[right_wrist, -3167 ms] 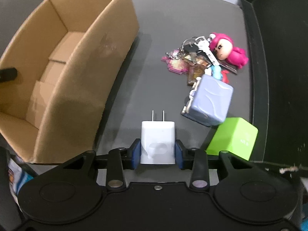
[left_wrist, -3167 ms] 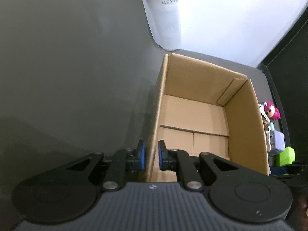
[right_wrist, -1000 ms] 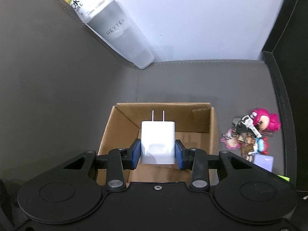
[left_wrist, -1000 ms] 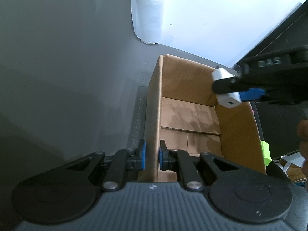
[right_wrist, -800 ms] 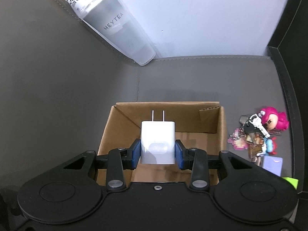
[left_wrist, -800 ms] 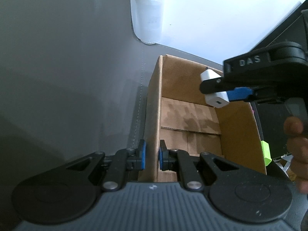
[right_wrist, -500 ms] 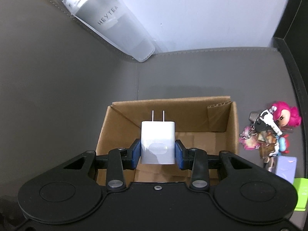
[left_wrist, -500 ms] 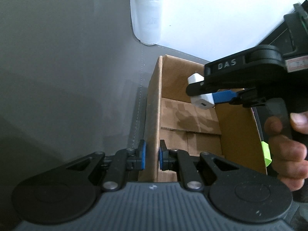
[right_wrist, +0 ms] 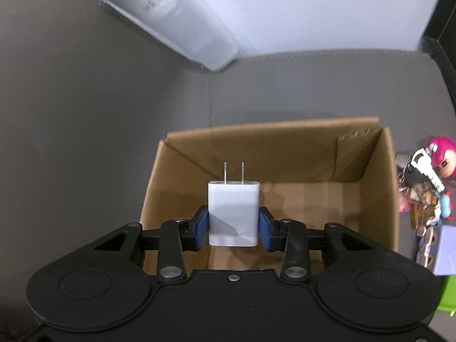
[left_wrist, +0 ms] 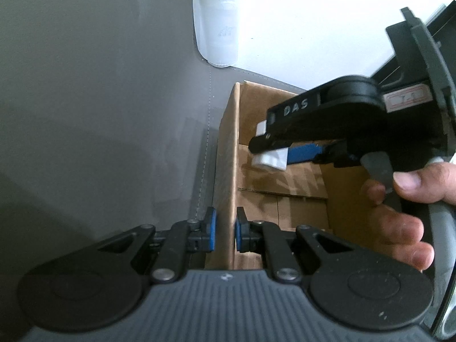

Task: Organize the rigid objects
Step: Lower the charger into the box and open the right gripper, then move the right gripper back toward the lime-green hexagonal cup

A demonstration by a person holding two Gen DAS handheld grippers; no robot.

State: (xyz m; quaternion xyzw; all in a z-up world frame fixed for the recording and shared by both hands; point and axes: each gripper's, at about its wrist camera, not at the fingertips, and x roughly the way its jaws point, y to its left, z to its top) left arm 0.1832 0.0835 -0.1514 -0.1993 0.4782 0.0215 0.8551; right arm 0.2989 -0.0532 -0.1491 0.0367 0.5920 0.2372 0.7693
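Charger (right_wrist: 233,213), white with two prongs pointing up the frame, is sitting clamped between the blue pads of your right tongs (right_wrist: 233,229), in the lower middle of the right wrist view. You are holding it above the open cardboard box (right_wrist: 367,168), over the left part of the box floor. In the left wrist view the same charger (left_wrist: 270,159) is showing at centre right, inside the box's mouth (left_wrist: 226,148), gripped under the black right tongs (left_wrist: 273,149), with your right hand (left_wrist: 399,216) wrapping the handle at the right edge.

Your left tongs (left_wrist: 225,232) are pinching the near left wall of the box, one blue pad on each side of the cardboard, at the lower middle of that frame.

You are working on a grey table (right_wrist: 85,114). A frosted cup (right_wrist: 176,25) is standing at the upper left of the right wrist view, beyond the box. At the right edge, just beside the box, a pink-haired figure (right_wrist: 443,156) is lying with a bunch of keys (right_wrist: 421,176), a pale purple block (right_wrist: 447,250) and a green block (right_wrist: 449,293) below them.
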